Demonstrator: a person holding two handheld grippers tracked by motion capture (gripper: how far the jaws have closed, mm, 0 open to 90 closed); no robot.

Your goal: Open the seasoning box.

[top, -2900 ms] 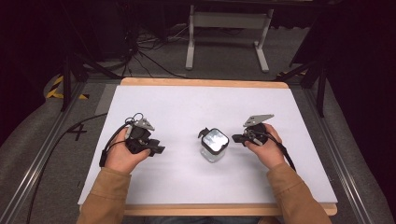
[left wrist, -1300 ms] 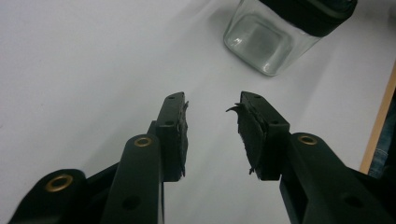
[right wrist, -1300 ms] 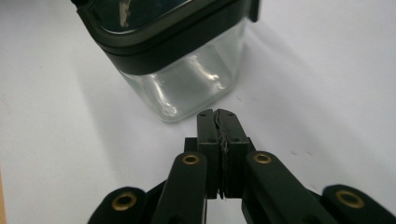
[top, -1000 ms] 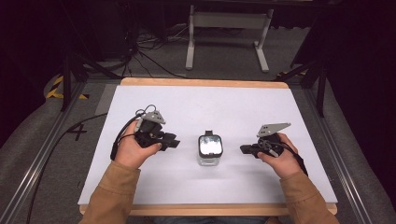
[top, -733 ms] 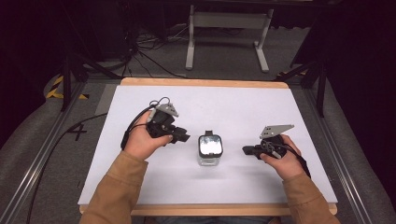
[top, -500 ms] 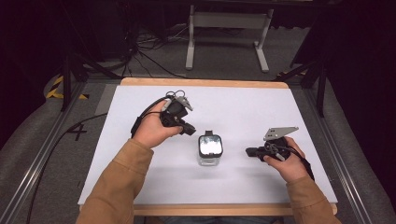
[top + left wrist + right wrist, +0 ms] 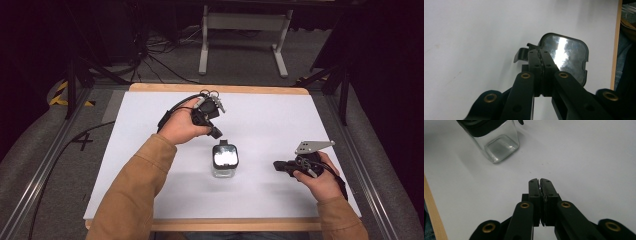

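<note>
Work appears barely begun as a lidded glass jar stands untouched mid-table, its black latch tab not yet lifted, the left gripper poised just beyond it and the right gripper resting well right, both with jaws pressed together on nothing.

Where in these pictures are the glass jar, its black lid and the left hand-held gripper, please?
glass jar [image 7: 499, 147], right gripper view, on its clear side wall.
black lid [image 7: 567, 53], left gripper view, on its shiny top panel.
left hand-held gripper [image 7: 540, 53], left gripper view, at the closed jaw tips.
</note>
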